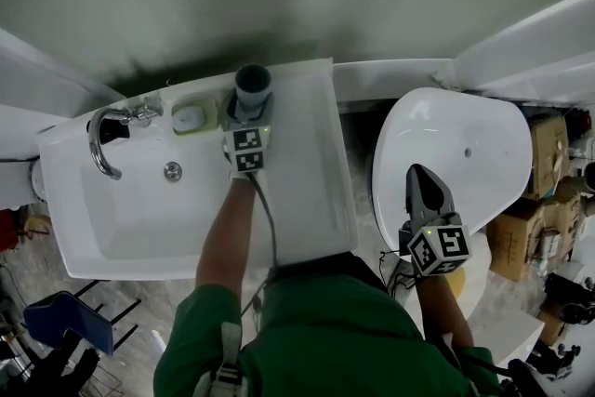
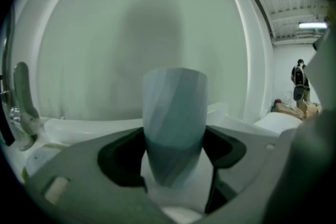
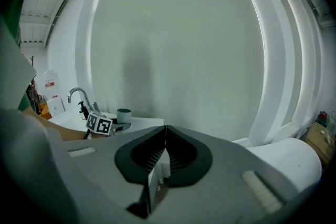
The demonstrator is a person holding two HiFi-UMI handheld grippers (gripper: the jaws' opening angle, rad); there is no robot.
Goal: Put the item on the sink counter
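– Left claw (image 2: pixel 173 162) is closed on the grey-blue cup (image 2: pixel 175 107). Its jaws press in from both sides, low on the body, and the cup stands upright with its mouth up.

– Whereabouts is that?

– At the back of the bench (image 1: pixel 307 191), close to the wall. The soap dish (image 1: pixel 192 118) is just to its left, the faucet (image 1: pixel 104 144) is farther left, and the basin (image 1: pixel 149 218) lies forward of that.

– Is the cup actually down yet?

– Hard to say. White surface shows right under its base in the left gripper view, and from the right gripper view it looks to be standing there. I can't tell whether it is really touching.

– And the other one?

– Right claw (image 3: pixel 164 152) is closed tip to tip with nothing between its jaws. It is held well apart from the work, over the white toilet (image 1: pixel 465 144).

– So which step are we at?

– The setting-down, I'd judge, and near its end. The cup is already where the task wants it and only the release is left.

– What does that call for?

– First make sure the base sits flat on the bench. Then part the jaws wide enough to clear the cup, which broadens toward its rim. After that, draw the claw straight back toward the person without brushing it. With so narrow a foot, I'd expect it to tip at a slight nudge.
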